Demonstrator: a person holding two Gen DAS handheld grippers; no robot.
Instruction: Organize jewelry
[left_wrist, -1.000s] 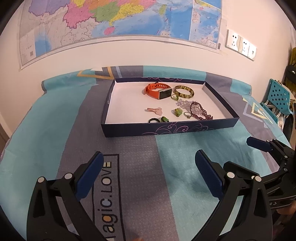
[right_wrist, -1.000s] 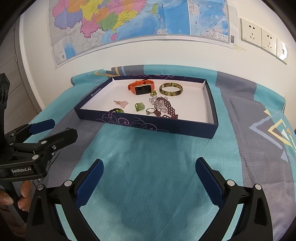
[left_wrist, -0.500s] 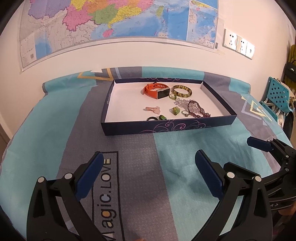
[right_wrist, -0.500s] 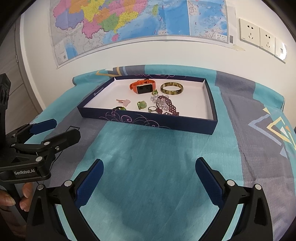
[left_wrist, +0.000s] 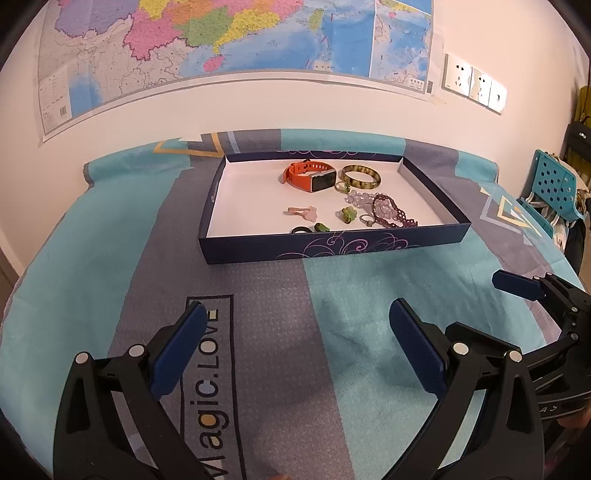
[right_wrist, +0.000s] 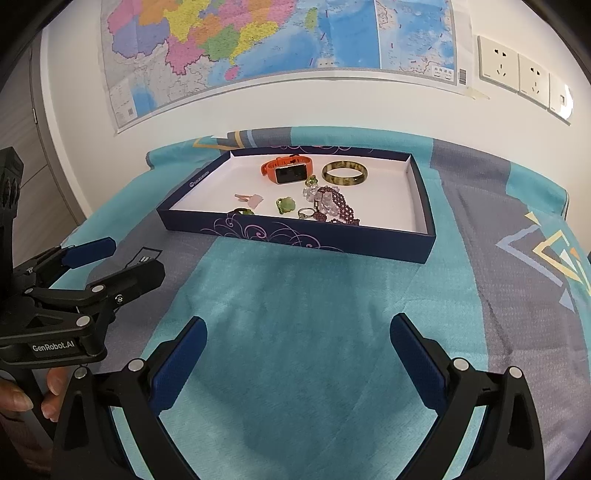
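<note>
Both the left gripper (left_wrist: 295, 345) and the right gripper (right_wrist: 295, 350) were held released and empty, with the jewelry gathered in the navy tray (right_wrist: 295, 236) well ahead of the jaws. A snag was judged likely, since the dark beaded bracelet (right_wrist: 338, 208) lay tangled against the clear beads and a small ring (right_wrist: 306, 213). "Magic.LOVE" could be read on the cloth (left_wrist: 207, 387) between the left jaws, and "GenRobot.AI" on the left gripper's body.

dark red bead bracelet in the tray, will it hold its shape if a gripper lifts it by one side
Probably not. The dark red bead bracelet lies in slack, uneven loops, so it looks strung and would likely droop. It touches the clear beads and a small ring, so lifting may drag them. Round beads could slip between flat pads.
</note>
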